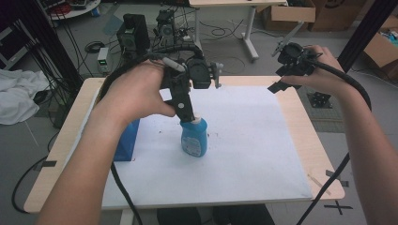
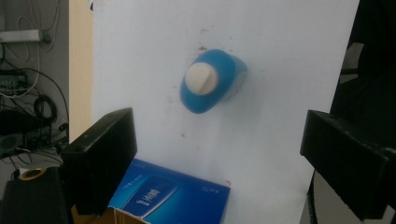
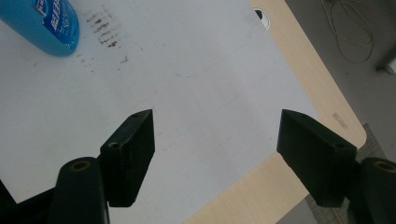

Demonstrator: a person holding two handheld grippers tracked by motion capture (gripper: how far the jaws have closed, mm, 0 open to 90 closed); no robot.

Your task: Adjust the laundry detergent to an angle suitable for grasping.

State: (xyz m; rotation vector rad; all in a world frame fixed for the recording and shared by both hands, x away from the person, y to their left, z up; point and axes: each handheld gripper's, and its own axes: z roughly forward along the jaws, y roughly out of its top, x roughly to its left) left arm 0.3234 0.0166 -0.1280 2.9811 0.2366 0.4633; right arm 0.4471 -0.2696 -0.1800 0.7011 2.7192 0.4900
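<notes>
a blue bottle (image 1: 194, 137) with a white cap stands upright at the frame's centre on the table (image 1: 300, 122). the left gripper (image 2: 215, 163), jaws open and empty, hangs directly above it, nearer than the open right gripper (image 3: 215, 154), upper right.

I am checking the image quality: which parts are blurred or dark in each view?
High view: even light, slightly soft, blue bottle readable. Left gripper view: left claw dark and out of focus up close, bottle cap soft. Right gripper view: right claw blurred, white mat bright, stains visible.
</notes>
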